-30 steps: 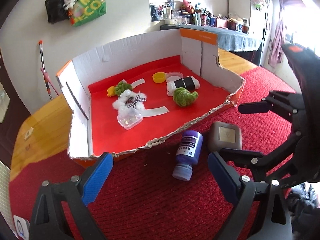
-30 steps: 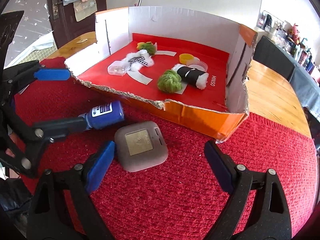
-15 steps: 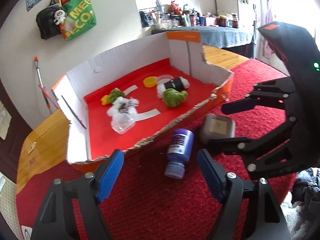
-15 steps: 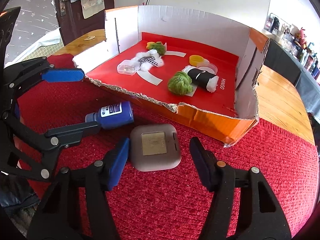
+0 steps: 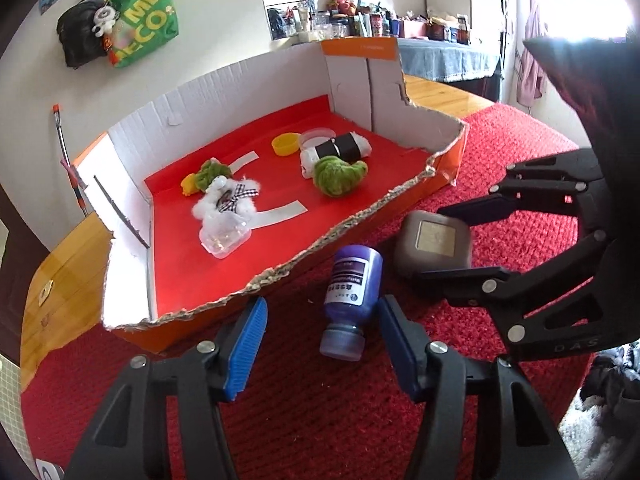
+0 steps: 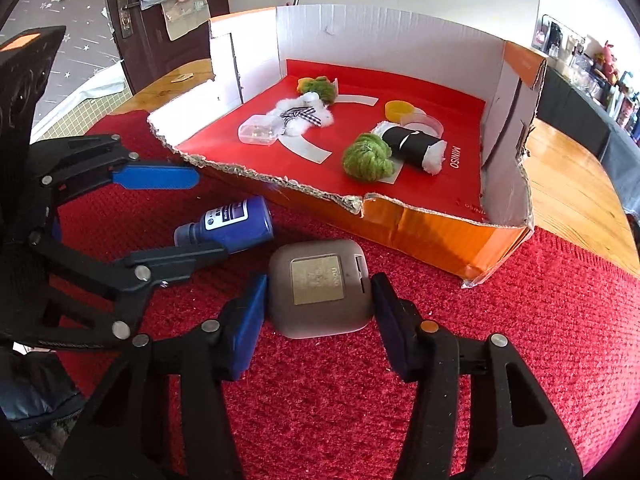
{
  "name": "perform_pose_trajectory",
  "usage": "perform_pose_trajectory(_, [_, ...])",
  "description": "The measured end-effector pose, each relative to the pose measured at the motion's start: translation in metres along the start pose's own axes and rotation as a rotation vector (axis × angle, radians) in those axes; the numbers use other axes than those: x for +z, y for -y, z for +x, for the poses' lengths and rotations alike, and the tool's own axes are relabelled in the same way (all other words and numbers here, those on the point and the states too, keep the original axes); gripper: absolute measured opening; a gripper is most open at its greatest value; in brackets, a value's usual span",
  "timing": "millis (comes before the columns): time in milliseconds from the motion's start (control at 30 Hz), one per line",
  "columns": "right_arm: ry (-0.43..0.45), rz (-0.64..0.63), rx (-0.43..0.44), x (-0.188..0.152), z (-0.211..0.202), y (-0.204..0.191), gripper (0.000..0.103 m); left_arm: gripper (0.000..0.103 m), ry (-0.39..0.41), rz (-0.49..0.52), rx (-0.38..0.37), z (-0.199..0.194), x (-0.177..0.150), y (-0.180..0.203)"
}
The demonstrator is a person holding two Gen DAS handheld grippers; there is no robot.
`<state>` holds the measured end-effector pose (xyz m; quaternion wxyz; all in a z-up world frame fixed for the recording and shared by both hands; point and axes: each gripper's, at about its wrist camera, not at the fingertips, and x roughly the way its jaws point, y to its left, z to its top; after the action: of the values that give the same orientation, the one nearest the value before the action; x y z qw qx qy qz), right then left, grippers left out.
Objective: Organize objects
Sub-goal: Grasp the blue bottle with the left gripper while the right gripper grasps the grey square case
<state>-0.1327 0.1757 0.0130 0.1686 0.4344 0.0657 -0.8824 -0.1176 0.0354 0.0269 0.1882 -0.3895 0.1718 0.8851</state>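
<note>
We work over a red rug (image 6: 500, 360) on a wooden table. Nearest, our right gripper (image 6: 318, 300) is closing around the grey square case (image 6: 320, 288), pads about at its sides; we should centre it and squeeze evenly. Our left gripper (image 5: 320, 336) is closing either side of the blue bottle (image 5: 350, 292), lying on its side, gaps still showing. Beyond, the cardboard box (image 6: 420, 232) holds the sorted toys; its ragged front edge must be cleared on lifting.
</note>
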Motion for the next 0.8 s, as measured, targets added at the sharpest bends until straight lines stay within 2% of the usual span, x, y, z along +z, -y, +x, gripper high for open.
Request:
perform_pose_trajectory(200, [0.009, -0.005, -0.006, -0.003, 0.002, -0.001, 0.051, 0.056, -0.014, 0.002, -0.006, 0.009, 0.002, 0.001])
perform_pose_trajectory(233, [0.010, -0.003, -0.006, -0.003, 0.003, -0.001, 0.051, 0.051, -0.014, -0.004, -0.016, 0.010, 0.003, 0.000])
perform_pose_trajectory(300, [0.013, -0.001, -0.008, -0.003, 0.003, -0.001, 0.050, 0.032, -0.019, -0.011, -0.061, 0.010, 0.004, 0.001])
perform_pose_trajectory(333, [0.016, 0.001, -0.009, -0.004, 0.003, -0.001, 0.050, 0.029, -0.021, -0.012, -0.079, 0.010, 0.004, 0.003])
perform_pose_trajectory(433, [0.024, 0.019, -0.004, -0.004, 0.001, 0.000, 0.050, 0.028, -0.009, -0.003, -0.060, 0.008, 0.002, 0.007])
perform_pose_trajectory(800, [0.030, 0.051, 0.031, -0.003, -0.005, -0.003, 0.049, 0.028, -0.017, -0.082, -0.088, 0.000, -0.004, -0.005])
